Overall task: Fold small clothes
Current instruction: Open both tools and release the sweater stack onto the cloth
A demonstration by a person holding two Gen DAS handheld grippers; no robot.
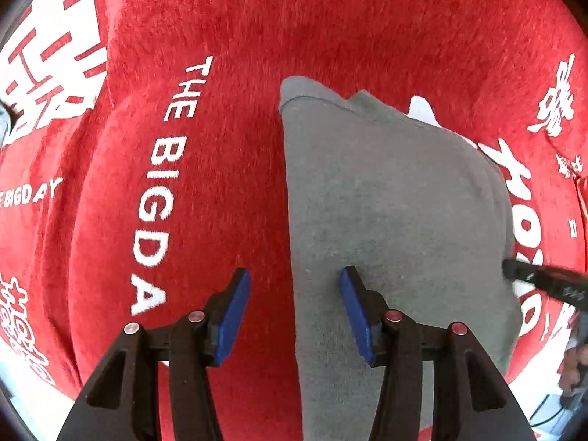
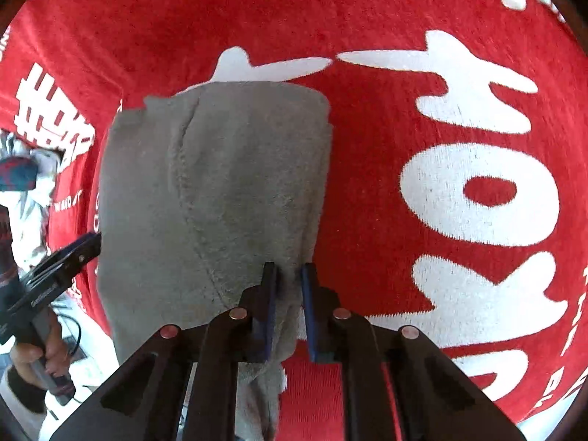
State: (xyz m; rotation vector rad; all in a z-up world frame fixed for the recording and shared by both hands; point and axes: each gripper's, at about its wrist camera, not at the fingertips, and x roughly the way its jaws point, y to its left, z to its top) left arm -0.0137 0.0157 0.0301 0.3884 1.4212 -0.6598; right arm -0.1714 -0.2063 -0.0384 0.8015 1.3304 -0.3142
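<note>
A grey garment [image 1: 397, 213] lies on a red blanket [image 1: 228, 191] with white lettering. In the left wrist view my left gripper [image 1: 294, 305] is open and straddles the garment's left edge: one blue pad over the red blanket, the other over the grey cloth. In the right wrist view the same garment [image 2: 220, 191] lies ahead, and my right gripper [image 2: 288, 294] is closed on its near right edge, with grey cloth pinched between the blue pads. The right gripper's tip also shows at the right edge of the left wrist view [image 1: 514, 270].
The red blanket [image 2: 404, 110] covers the whole work surface. The left gripper and the hand holding it show at the left of the right wrist view [image 2: 73, 253]. A white surface and a cable lie beyond the blanket's near edge [image 2: 84, 345].
</note>
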